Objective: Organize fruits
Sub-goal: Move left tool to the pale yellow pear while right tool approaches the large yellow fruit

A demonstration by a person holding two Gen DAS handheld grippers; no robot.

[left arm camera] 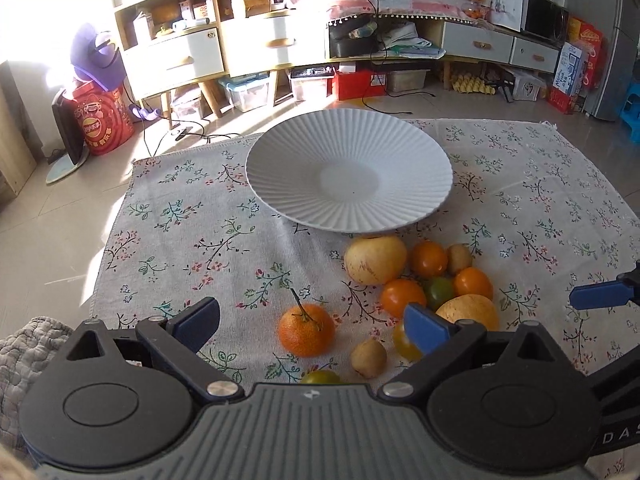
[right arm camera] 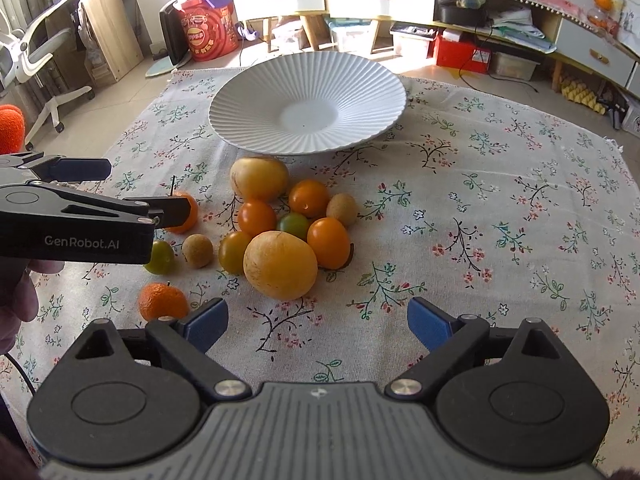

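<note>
A white ribbed plate (left arm camera: 280, 168) (right arm camera: 248, 96) sits empty on the floral cloth. In front of it lies a heap of fruit: two yellow pears (left arm camera: 375, 259) (right arm camera: 280, 265), several orange tomatoes (left arm camera: 402, 296) (right arm camera: 328, 242), a green tomato (right arm camera: 293, 225) and kiwis (left arm camera: 369, 357) (right arm camera: 197, 251). A stemmed tangerine (left arm camera: 306, 329) (right arm camera: 188, 216) lies apart at the left, between my left gripper's (left arm camera: 312, 326) open fingers. My right gripper (right arm camera: 318, 322) is open and empty just before the near pear. A second tangerine (right arm camera: 163, 301) lies by its left finger.
The floral cloth (left arm camera: 192, 240) covers a low table; its left and far edges drop to the tiled floor. Shelves, drawers and boxes (left arm camera: 360, 82) line the far wall. An office chair (right arm camera: 36, 64) stands at the left.
</note>
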